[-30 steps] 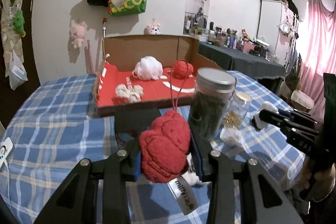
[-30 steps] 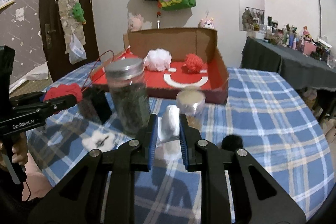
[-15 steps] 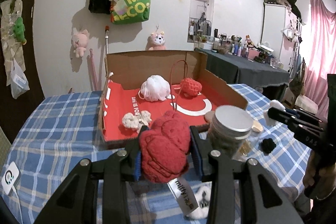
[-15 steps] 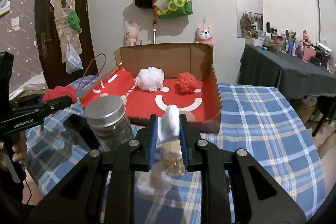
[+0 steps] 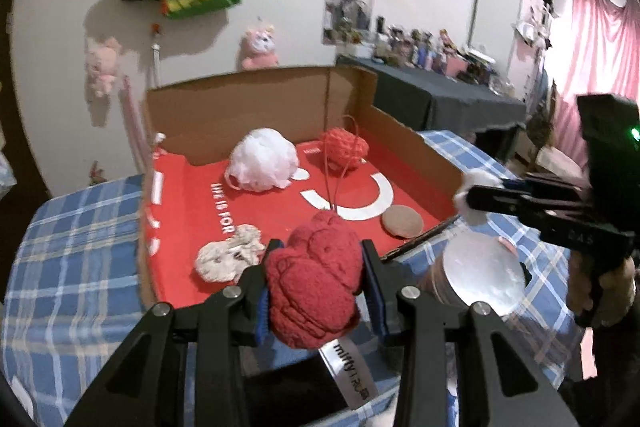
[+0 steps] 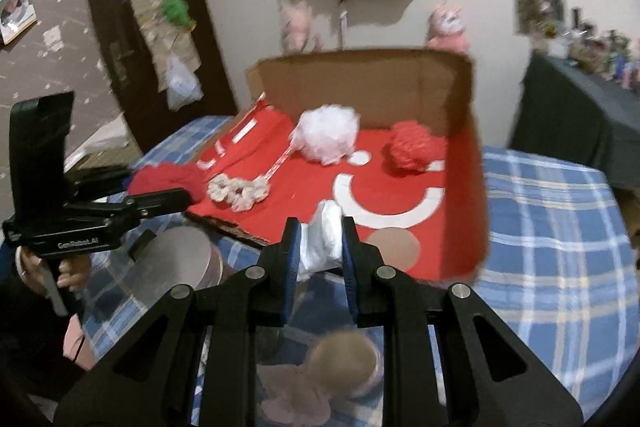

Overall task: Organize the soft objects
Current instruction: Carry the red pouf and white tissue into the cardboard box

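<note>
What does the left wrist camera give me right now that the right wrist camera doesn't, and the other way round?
Only the left wrist view: the pink curtain and the white tag hanging under the red plush that the left gripper clamps.
Only the right wrist view: the dark door and the white soft piece seen close between the right gripper pads.
Both: the cardboard box, white pouf, red ball, cream knit piece, silver-lidded jar.

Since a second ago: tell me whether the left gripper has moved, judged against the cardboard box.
Yes. The left gripper, shut on the red plush, has moved toward the cardboard box: the box now fills more of the left wrist view and its floor is seen from higher.
</note>
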### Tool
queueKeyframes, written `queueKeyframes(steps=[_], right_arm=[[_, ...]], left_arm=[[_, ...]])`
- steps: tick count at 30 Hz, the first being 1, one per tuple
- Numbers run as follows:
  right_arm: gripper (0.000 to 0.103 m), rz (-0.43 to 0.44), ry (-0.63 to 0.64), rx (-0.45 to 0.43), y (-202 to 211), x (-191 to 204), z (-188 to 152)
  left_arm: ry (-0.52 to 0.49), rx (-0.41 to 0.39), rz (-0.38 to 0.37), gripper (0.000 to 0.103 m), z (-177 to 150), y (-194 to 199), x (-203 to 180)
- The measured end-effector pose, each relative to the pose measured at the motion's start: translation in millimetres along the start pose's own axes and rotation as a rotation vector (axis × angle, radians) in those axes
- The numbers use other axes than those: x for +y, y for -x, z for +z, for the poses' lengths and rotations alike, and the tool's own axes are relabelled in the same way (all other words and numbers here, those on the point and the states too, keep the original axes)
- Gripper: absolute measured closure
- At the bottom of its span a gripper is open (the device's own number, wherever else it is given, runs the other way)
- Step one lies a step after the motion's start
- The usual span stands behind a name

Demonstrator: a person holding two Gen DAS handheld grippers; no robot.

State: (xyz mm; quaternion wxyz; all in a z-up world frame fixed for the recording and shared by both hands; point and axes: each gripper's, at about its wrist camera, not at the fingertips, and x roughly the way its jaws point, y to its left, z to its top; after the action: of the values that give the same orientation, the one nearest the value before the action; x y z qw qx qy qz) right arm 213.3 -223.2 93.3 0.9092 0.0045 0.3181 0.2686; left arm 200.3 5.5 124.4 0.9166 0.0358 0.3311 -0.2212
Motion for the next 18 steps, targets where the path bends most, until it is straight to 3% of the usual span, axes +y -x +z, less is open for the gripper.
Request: queueKeyframes(steps=[9,14,18], right_arm=[[0.084,0.181,-0.021,0.278,-79.1,-21.8,37.6],[0.084,0.216,-0.065,0.417,-120.4,-32.7,41.6],[0.084,0.202,-0.082,0.478,-140.2,-39.8,44.5]], left_arm=[[0.007,0.185,-0.115,0.063,26.1,-60.8,16.2],[0.031,0.282,-0.155,0.062,36.0,-97.6,23.0],[0.02,0.347,-0.149,0.062,40.4,-123.9,25.0]])
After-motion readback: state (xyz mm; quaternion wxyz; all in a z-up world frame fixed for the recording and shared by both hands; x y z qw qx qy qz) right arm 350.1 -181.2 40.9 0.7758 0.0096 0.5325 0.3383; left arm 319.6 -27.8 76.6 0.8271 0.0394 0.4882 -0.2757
